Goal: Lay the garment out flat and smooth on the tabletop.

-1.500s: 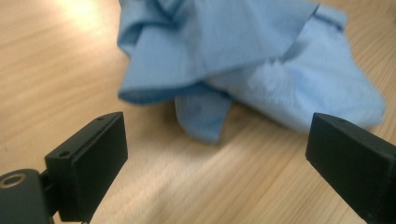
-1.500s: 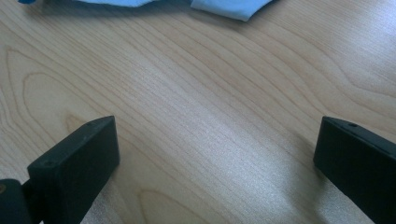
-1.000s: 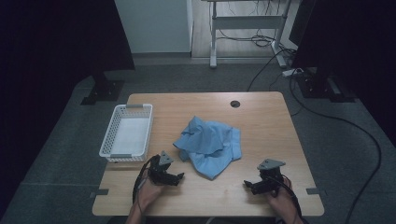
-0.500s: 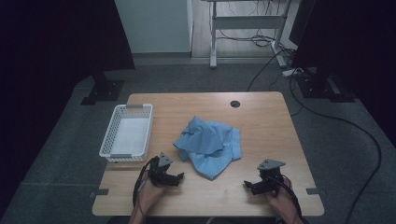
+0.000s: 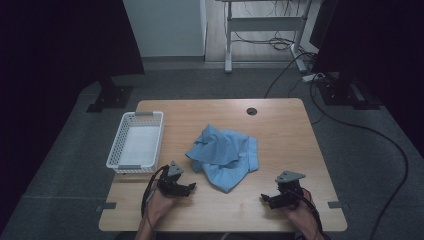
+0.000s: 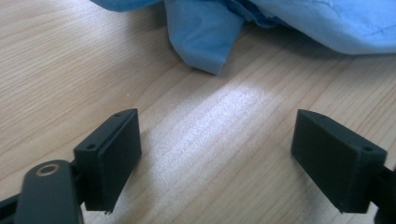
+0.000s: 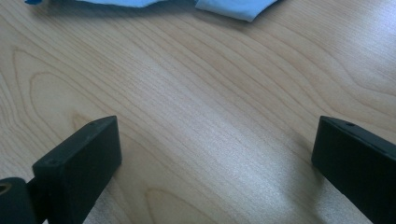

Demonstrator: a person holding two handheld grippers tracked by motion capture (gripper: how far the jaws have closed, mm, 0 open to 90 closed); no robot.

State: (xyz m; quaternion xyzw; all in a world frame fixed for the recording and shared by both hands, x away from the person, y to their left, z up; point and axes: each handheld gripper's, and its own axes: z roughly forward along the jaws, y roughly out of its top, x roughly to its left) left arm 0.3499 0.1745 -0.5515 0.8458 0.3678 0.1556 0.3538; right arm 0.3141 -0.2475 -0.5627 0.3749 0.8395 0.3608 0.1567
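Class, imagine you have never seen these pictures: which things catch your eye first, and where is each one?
The crumpled blue cloth stands out, lying mid-table on the pale wooden table. A white basket sits by the table's left edge. Near the front edge, the left tongs and right tongs are both open and apart from the cloth; the left jaws have just been closing a little, with nothing between them.

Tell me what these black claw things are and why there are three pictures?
A person sits at a wooden table and holds a pinching tool in each hand: the left gripper and the right gripper. One picture is taken from a camera high above. The other two come from little cameras riding on each tool, so you see its two black jaws close up. A crumpled blue cloth lies in the middle, and a white basket sits to the left. Both tools are open and hold nothing; the left one's jaws have just been closing a little.
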